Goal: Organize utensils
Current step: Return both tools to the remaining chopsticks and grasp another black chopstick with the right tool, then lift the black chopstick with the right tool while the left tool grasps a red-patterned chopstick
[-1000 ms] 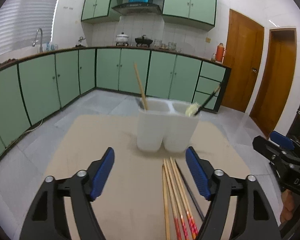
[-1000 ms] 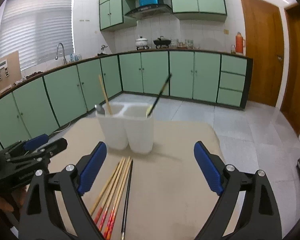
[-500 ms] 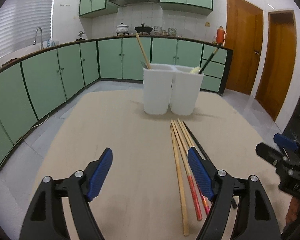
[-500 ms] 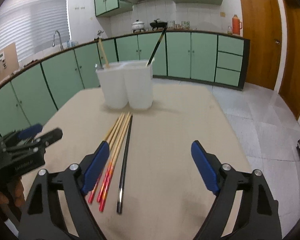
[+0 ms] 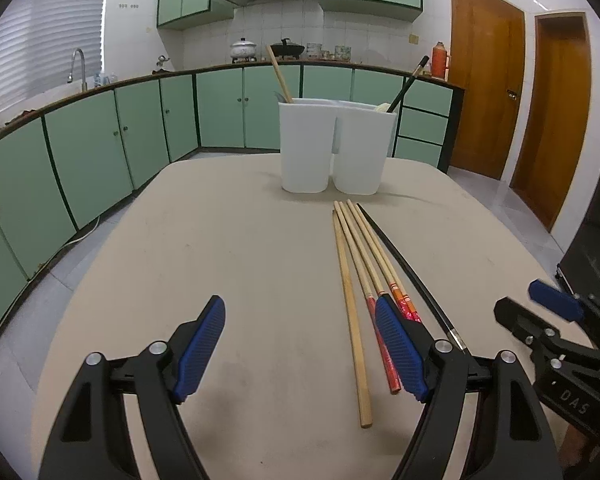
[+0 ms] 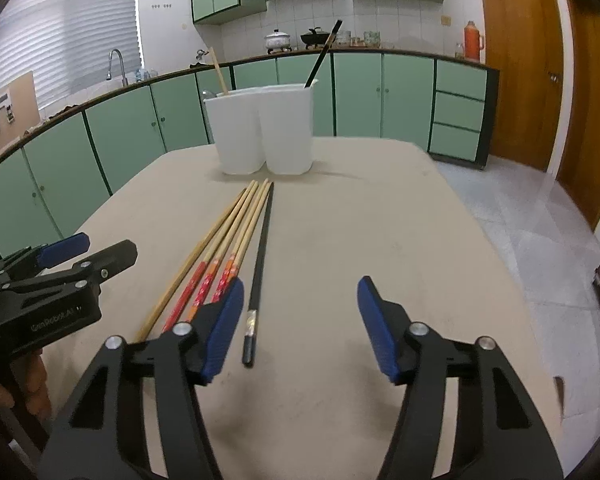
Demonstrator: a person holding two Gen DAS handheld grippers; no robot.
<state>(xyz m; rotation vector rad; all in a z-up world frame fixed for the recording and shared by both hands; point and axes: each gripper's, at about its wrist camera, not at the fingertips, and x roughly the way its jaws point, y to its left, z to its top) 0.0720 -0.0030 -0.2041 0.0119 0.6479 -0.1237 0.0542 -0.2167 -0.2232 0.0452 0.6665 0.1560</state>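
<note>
Both grippers hover low over beige tabletop [image 5: 240, 240], jaws spread wide, nothing held. Left gripper [image 5: 300, 346] sits just left of the wooden chopsticks [image 5: 356, 256], its right pad over the red-ended ones. Right gripper [image 6: 300, 324] has the black chopstick [image 6: 260, 256] between its pads, near the left one. Chopsticks lie side by side, tips toward white two-compartment utensil holder [image 5: 336, 148] at far edge; one stick stands in each compartment.
</note>
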